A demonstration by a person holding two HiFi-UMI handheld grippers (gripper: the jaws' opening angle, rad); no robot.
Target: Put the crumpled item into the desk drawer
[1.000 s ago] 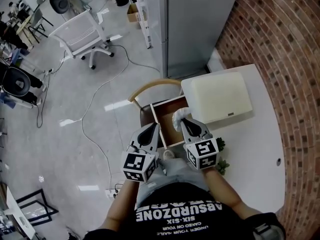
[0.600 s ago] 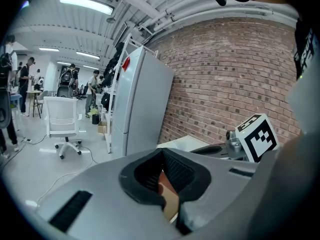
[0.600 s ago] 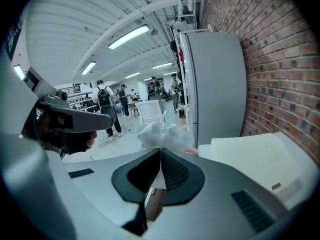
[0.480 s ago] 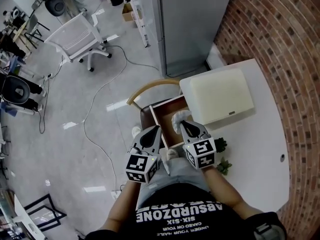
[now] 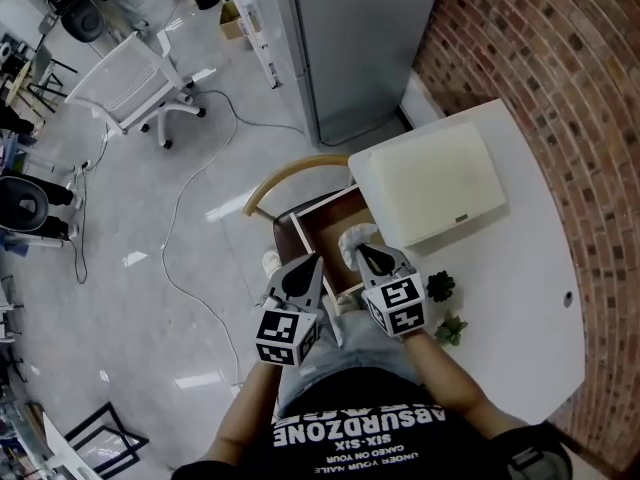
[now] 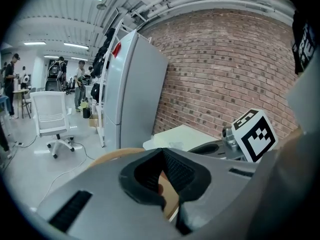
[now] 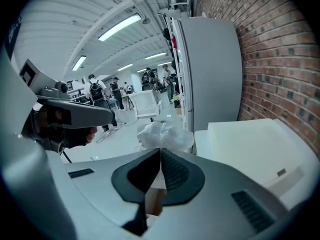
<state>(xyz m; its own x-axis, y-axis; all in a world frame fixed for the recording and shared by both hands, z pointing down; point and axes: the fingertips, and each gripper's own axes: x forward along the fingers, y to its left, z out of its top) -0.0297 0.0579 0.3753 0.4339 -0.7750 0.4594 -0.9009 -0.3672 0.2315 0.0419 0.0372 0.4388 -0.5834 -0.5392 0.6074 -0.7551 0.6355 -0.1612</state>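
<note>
At the lower middle of the head view, the left claw (image 5: 313, 261) hangs beside the near left corner of the open desk drawer (image 5: 320, 230). Its own view shows its jaws pressed together with nothing between them. Just to its right, the right claw (image 5: 361, 250) pinches the crumpled item (image 5: 353, 238), a white wad, at its tips. The wad sits over the drawer's right side, next to the edge of the white counter (image 5: 520, 268). Two small green plants (image 5: 440, 286) stand on the counter right of the right claw. Further up, a pale box (image 5: 430, 180) lies on the counter, and a curved wooden chair back (image 5: 290, 171) arcs past the drawer. A grey fridge (image 5: 350, 38) rises at the top centre, and a white office chair (image 5: 128, 80) is at the upper left.
</note>
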